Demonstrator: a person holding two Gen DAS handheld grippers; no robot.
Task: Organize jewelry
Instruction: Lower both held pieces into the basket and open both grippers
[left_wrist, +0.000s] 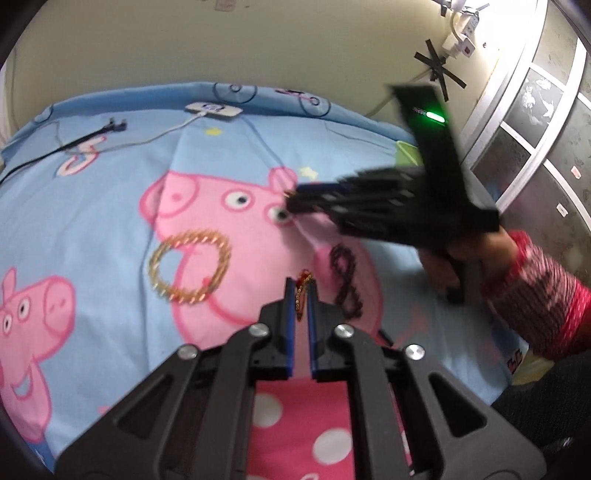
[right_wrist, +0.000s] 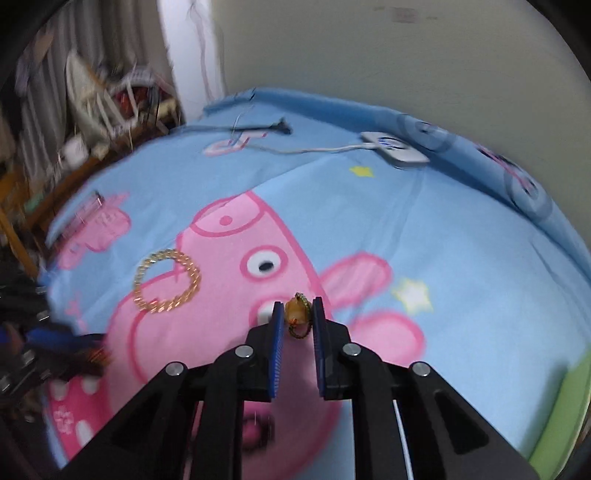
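Carefully, I lift both grippers slowly: left gripper (left_wrist: 301, 291) clamped on the red-and-gold beaded chain (left_wrist: 302, 291), right gripper (right_wrist: 298, 314) clamped on the small amber-stone gold pendant (right_wrist: 296, 313), neither snagging the blue cartoon-pig bedsheet (right_wrist: 461, 240).

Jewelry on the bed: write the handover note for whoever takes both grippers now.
Left gripper: shut on a red-and-gold chain.
Right gripper: shut on an amber pendant, over the sheet.
Gold bracelet: loose on the sheet, left of the left gripper.
Dark bead strand: loose on the sheet, right of the left gripper.
Done: two pieces gripped. No jewelry box or tray is in view.
Left: put down both held pieces, then collect the bracelet and the bead strand.
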